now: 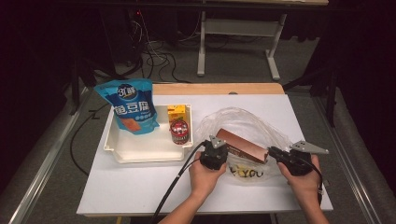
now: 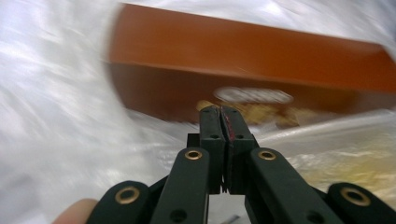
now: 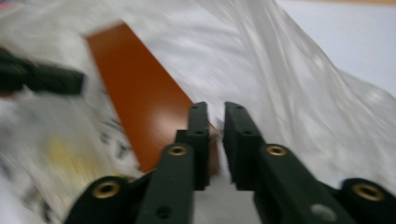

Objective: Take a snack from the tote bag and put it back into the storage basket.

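A long brown box (image 1: pixel 243 145) lies inside a clear plastic bag (image 1: pixel 243 121) on the white table. My left gripper (image 1: pixel 219 148) is at the bag's left side, next to the box's left end. In the left gripper view its jaws (image 2: pixel 222 109) are pressed together just below the box (image 2: pixel 243 51), apparently pinching the bag's film (image 2: pixel 56 116). My right gripper (image 1: pixel 272 151) is at the box's right end. In the right gripper view it (image 3: pixel 215 106) shows a narrow gap between its jaws, with the box (image 3: pixel 135 84) just left of them and bag film (image 3: pixel 289 93) around.
A white tray (image 1: pixel 140 158) left of the bag holds a blue snack pouch (image 1: pixel 133 105), a yellow juice carton (image 1: pixel 176 112) and a red can (image 1: pixel 180 131). The left gripper's cable trails to the table's front edge. Black lettering shows on the bag near my hands.
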A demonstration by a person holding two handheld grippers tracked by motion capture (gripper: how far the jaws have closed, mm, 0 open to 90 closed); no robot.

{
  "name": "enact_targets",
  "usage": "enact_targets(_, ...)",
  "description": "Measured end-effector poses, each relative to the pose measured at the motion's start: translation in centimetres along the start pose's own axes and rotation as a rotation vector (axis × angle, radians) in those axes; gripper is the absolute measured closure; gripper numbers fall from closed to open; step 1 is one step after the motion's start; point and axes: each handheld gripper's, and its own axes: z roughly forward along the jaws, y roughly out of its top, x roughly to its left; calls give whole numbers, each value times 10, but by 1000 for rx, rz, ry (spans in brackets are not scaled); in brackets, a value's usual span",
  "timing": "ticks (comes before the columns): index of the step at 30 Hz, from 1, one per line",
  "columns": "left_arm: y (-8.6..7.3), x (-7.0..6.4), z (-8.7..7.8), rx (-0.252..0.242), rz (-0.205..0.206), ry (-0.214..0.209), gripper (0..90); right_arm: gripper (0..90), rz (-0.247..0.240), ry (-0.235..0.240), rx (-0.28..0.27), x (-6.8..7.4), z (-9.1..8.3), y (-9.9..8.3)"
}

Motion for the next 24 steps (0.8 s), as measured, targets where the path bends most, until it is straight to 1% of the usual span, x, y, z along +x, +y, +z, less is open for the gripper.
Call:
enact_targets(1,-3,-1,-2,12,7,-8,883,650,-20,12,-7,2,1,3)
enact_targets(2,-6,-2,-4,19,7,-13,883,572,-35,21,-1,5,3,5)
enact_targets(4,-10,-2,-6,35,21,-12,888,435,-60,61,19,8,9,9)
enact_targets(5,-12,0,-6,43,21,-12,890,398,-75,59,29,9,12,10)
enact_targets(6,-13,1,-7,54,15,-10,891,356,-86,67,46,10,17,10)
enact_targets(7,-15,3,-7,59,12,-6,892,320,-90,83,63,10,21,10)
enact_targets(8,-17,4,-7,67,16,-4,895,297,-93,82,79,10,25,10)
enact_targets(9,-18,6,-7,74,17,-2,896,294,-99,79,91,10,28,10)
enact_targets(12,-20,11,-6,87,14,4,900,257,-105,94,123,9,37,7)
enact_targets(13,-21,11,-6,79,-2,1,900,258,-109,100,133,9,39,6)
enact_targets(17,-21,11,-7,78,4,-1,900,266,-129,97,155,10,46,2)
enact_targets(21,-21,12,-7,82,-4,-3,900,271,-134,100,183,9,52,-2)
enact_targets(23,-21,12,-7,82,-3,-3,900,281,-136,103,197,9,55,-5)
enact_targets(24,-21,12,-7,81,0,-2,900,285,-140,103,196,9,56,-6)
